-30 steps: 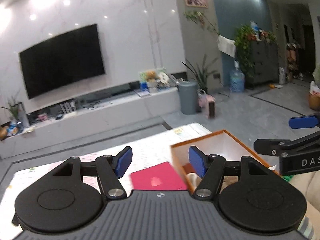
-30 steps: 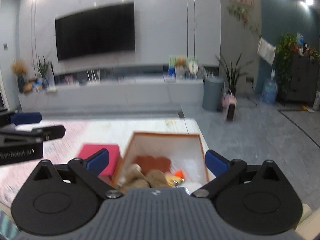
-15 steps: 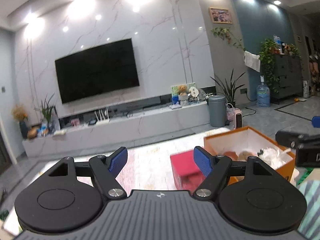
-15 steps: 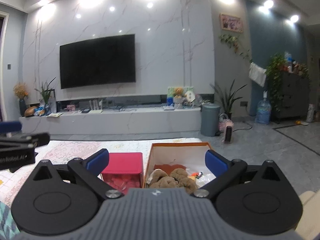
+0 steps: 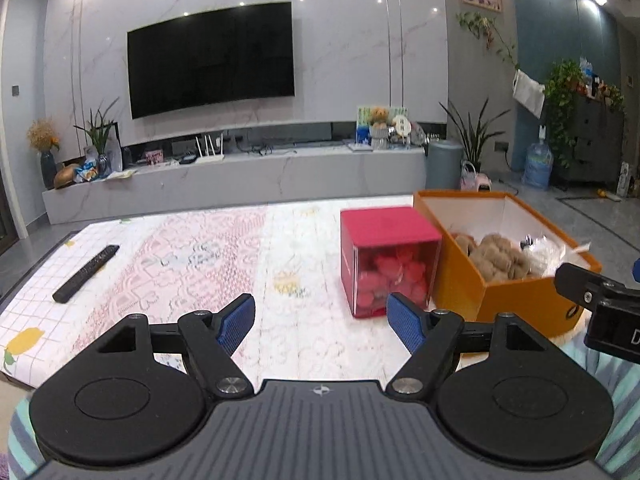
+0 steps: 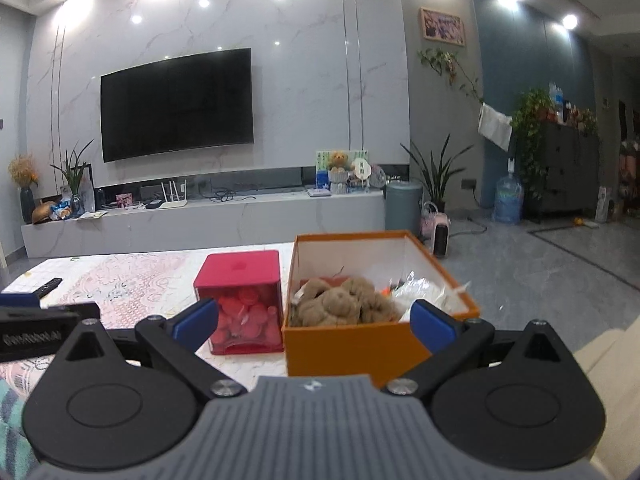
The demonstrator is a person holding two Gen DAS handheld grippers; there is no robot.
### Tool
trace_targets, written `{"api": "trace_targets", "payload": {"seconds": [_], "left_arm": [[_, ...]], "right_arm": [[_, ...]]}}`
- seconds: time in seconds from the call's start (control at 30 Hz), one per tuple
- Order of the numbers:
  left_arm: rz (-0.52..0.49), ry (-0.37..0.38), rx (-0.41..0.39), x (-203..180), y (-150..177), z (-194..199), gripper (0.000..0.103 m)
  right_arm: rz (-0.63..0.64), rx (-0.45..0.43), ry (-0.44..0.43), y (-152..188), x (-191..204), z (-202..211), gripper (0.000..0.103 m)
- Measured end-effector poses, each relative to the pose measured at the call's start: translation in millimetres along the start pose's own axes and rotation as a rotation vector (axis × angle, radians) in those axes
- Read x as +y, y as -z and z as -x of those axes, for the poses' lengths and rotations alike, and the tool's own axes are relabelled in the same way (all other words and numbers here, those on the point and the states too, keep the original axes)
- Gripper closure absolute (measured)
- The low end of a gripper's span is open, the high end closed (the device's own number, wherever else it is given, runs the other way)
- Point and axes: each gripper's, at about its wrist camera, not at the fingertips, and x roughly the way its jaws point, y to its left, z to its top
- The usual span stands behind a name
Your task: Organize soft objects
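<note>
The counter, under a patterned cloth, carries an open orange box at its right end. Touching or just beside the box on its left stands a red cube with a clear front. Inside the box lie a brown plush toy and a crinkled clear bag; no soft thing shows loose on the cloth. A black remote lies well apart, far left. The left tool and right tool both hang back from the counter, jaws wide and holding nothing. This fits either soft things waiting to be sorted out of the box or a finished gathering into it; the pictures do not settle which.
</note>
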Motion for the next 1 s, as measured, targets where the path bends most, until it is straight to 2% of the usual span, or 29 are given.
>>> {"api": "trace_targets", "payload": {"seconds": [0.23, 1.0], "left_arm": [[0.0, 0.0, 0.022, 1.5, 14.6, 1.4, 0.015], [-0.012, -0.002, 0.032, -4.7, 11.2, 2.7, 0.015]], "right_arm": [[-0.002, 0.038, -0.02, 11.8, 6.8, -7.1, 0.003], [-0.004, 0.032, -0.019, 14.2, 0.8, -5.2, 0.003]]}}
